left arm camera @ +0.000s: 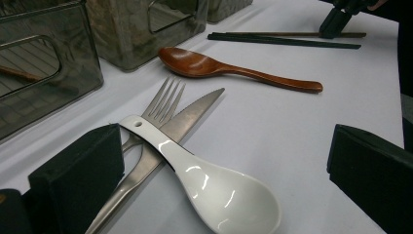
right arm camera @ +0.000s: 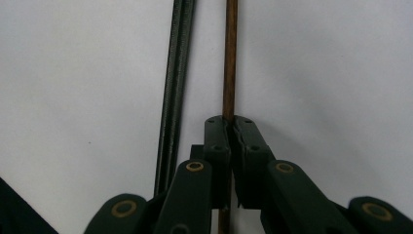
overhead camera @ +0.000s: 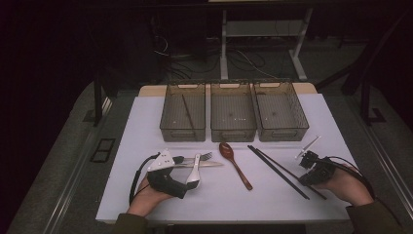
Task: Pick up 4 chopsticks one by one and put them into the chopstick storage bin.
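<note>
My right gripper rests on the white table at the right, shut on a thin brown chopstick that runs straight ahead from its closed jaws. A pair of black chopsticks lies just left of it, untouched. In the high view the brown chopstick and the black pair slant side by side. My left gripper is open and low on the table. A white ceramic spoon lies between its wide jaws, across a metal fork and a knife.
A wooden spoon lies mid-table. Three clear bins stand in a row behind: the left bin holds one brown chopstick; the middle and right bins look bare. A small pale utensil lies beyond my right gripper.
</note>
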Action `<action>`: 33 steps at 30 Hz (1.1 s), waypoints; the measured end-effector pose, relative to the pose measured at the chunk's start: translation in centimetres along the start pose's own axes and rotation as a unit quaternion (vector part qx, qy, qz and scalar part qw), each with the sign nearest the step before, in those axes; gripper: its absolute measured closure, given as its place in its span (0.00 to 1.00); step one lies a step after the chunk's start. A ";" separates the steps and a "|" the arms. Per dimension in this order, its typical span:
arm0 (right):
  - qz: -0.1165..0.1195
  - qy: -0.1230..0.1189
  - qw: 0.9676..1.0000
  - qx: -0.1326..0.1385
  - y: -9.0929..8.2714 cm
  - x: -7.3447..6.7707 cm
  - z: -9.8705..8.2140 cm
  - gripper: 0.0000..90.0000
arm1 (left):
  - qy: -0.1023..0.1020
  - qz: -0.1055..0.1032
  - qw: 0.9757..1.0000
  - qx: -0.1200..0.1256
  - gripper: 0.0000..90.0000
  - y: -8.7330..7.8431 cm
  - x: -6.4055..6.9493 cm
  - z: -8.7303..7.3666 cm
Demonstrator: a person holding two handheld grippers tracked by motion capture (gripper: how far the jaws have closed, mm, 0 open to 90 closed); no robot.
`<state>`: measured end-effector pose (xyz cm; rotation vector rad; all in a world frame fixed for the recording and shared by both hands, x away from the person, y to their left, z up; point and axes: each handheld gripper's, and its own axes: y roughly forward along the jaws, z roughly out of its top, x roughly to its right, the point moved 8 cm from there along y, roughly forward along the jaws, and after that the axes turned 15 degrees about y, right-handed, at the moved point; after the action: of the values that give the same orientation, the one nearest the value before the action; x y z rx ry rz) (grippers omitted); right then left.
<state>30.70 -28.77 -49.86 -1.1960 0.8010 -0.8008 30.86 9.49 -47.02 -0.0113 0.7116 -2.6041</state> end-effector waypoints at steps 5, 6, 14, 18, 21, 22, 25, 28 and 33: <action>0.008 0.015 1.000 0.016 -0.5 0.4 0.1 0.94 | 0.000 0.000 1.000 -0.001 0.00 0.0 0.0 0.0; 0.012 0.018 1.000 0.023 -0.6 0.5 0.2 0.94 | 0.000 0.000 1.000 -0.001 0.00 0.0 0.0 0.0; 0.049 0.030 0.995 0.084 -1.8 0.9 1.0 0.94 | 0.000 0.000 1.000 -0.001 0.00 0.0 0.0 0.0; 0.063 0.035 0.990 0.119 -2.5 0.8 1.6 0.94 | 0.000 0.001 1.000 -0.001 0.00 0.1 0.0 -0.1; 0.072 0.036 0.986 0.145 -2.8 0.8 2.0 0.94 | 0.000 0.000 1.000 -0.002 0.00 0.1 0.0 -0.1; 0.079 0.038 0.984 0.157 -3.0 0.8 2.3 0.94 | 0.000 0.001 1.000 -0.002 0.00 0.1 0.0 -0.1; 0.092 0.043 0.978 0.182 -3.4 0.8 2.7 0.94 | 0.000 0.001 1.000 -0.002 0.00 0.1 0.0 -0.1; 0.101 0.049 0.973 0.203 -3.8 0.8 3.1 0.94 | 0.001 0.001 1.000 -0.002 0.00 0.1 0.0 -0.1; 0.116 0.053 0.963 0.237 -4.2 0.6 4.0 0.94 | 0.001 0.000 1.000 -0.002 0.00 0.1 0.0 -0.1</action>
<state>34.01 -28.13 -45.12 -0.6257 0.7649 -0.8092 30.93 9.44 -47.13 -0.0103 0.7178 -2.6026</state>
